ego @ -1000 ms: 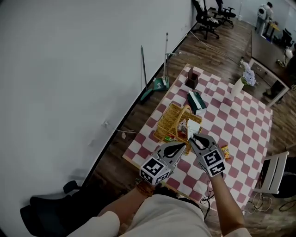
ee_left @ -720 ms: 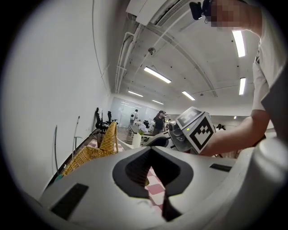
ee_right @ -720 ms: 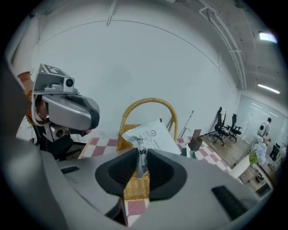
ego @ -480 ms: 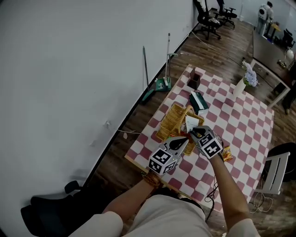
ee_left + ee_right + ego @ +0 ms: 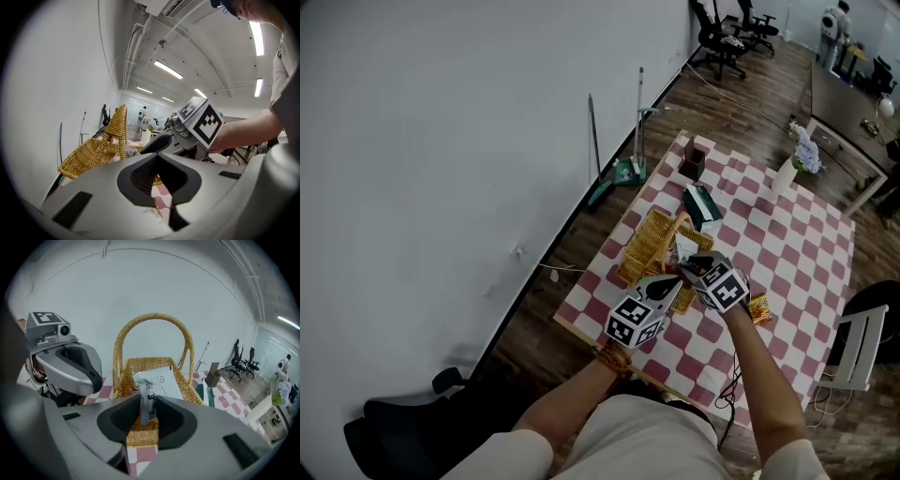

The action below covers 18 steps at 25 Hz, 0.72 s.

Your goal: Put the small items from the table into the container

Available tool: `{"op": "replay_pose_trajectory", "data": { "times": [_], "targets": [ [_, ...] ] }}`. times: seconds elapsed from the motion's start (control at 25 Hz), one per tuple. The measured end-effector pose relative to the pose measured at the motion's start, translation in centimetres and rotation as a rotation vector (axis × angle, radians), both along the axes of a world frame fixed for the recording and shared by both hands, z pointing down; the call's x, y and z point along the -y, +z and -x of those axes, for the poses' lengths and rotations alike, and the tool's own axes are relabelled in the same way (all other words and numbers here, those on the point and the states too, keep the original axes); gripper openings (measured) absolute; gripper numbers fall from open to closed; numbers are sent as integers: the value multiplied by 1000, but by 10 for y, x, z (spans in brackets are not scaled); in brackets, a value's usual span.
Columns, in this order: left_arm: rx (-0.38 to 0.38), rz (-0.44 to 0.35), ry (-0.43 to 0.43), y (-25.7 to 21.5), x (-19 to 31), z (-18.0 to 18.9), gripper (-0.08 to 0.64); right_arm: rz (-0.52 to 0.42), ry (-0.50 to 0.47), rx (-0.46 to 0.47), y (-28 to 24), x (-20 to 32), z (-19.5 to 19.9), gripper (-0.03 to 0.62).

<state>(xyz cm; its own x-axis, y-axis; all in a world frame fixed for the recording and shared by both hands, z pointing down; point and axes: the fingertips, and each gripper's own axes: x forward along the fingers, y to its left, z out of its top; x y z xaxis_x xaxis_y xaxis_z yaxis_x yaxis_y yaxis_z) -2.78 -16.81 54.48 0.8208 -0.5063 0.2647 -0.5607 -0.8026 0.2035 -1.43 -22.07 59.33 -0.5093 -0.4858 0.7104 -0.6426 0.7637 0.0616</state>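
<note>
**Inspector:** Report the step in hand.

**Operator:** The right gripper [image 5: 147,401] is tipped down over the near end of the wicker basket [image 5: 187,380]. A white packet [image 5: 157,383] stands between its jaws, its far end already lying inside the basket. The jaws are opening, and the pads look to be just clear of the packet.

**Inspector:** And the other gripper?

**Operator:** The left gripper [image 5: 157,157] sits low beside the basket at its near corner. Its jaws are pressed together with nothing between them.

**Inspector:** What does a good release call for?

**Operator:** In my judgement, spread the jaws fully before drawing back, so the packet is not dragged out over the rim. Withdraw up and towards the body, under the arch of the handle [image 5: 152,315] without knocking it. The left gripper is well placed to steady the basket if it shifts.

**Inspector:** Give me the count.

**Operator:** From the head view:
- Two grippers
- One basket
- One white packet at the jaws
- One orange packet [image 5: 757,309] on the checked worktop [image 5: 787,244], just beside the right hand and apparently next to go in
- One green box [image 5: 701,206] beyond the basket
- One dark box [image 5: 691,159] near the far corner
- One vase [image 5: 783,175] with flowers

**Inspector:** What is in the basket?

**Operator:** I cannot count what lies under the white packet
</note>
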Motion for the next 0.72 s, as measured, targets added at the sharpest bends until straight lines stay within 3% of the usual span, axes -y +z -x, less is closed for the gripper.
{"op": "replay_pose_trajectory", "data": {
  "times": [0.16, 0.48, 0.72],
  "targets": [
    [-5, 3, 3, 0, -2, 0, 20, -26, 24, 82, -8, -3, -1, 175],
    [-50, 3, 11, -13, -16, -5, 20, -90, 80, 191, -33, -19, -14, 175],
    [-104, -33, 32, -43, -33, -14, 20, -187, 141, 331, -76, -55, -29, 173]
  ]
}}
